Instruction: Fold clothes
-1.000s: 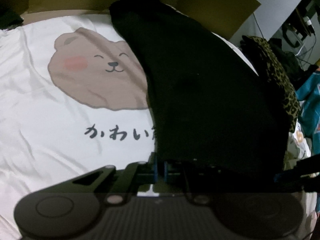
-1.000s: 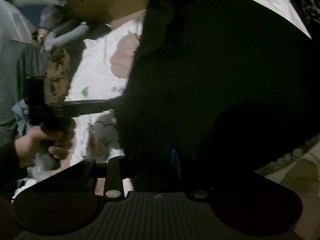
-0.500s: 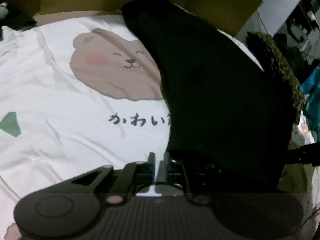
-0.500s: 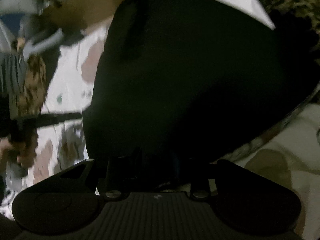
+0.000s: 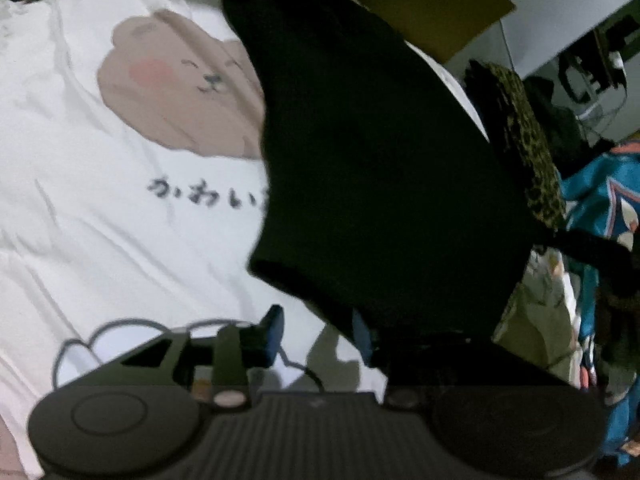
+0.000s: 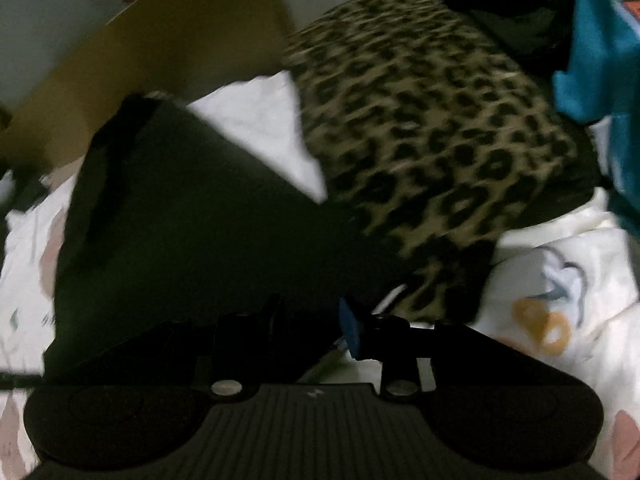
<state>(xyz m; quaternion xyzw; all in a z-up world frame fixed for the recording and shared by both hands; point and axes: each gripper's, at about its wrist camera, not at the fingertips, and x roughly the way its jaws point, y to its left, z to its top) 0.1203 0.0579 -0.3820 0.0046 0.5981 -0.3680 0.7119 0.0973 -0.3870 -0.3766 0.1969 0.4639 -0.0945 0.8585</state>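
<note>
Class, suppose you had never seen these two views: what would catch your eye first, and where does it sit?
A black garment fills the middle of both views, lying over a white sheet with a blushing bear print at its left. Beside it on the right lies a leopard-print cloth, with a teal fabric at the far right edge.

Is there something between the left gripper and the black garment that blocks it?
No, nothing visible. The left gripper, its jaws opening, sits right at the near edge of the black garment, over the white bear-print sheet. No other object lies between them.
</note>
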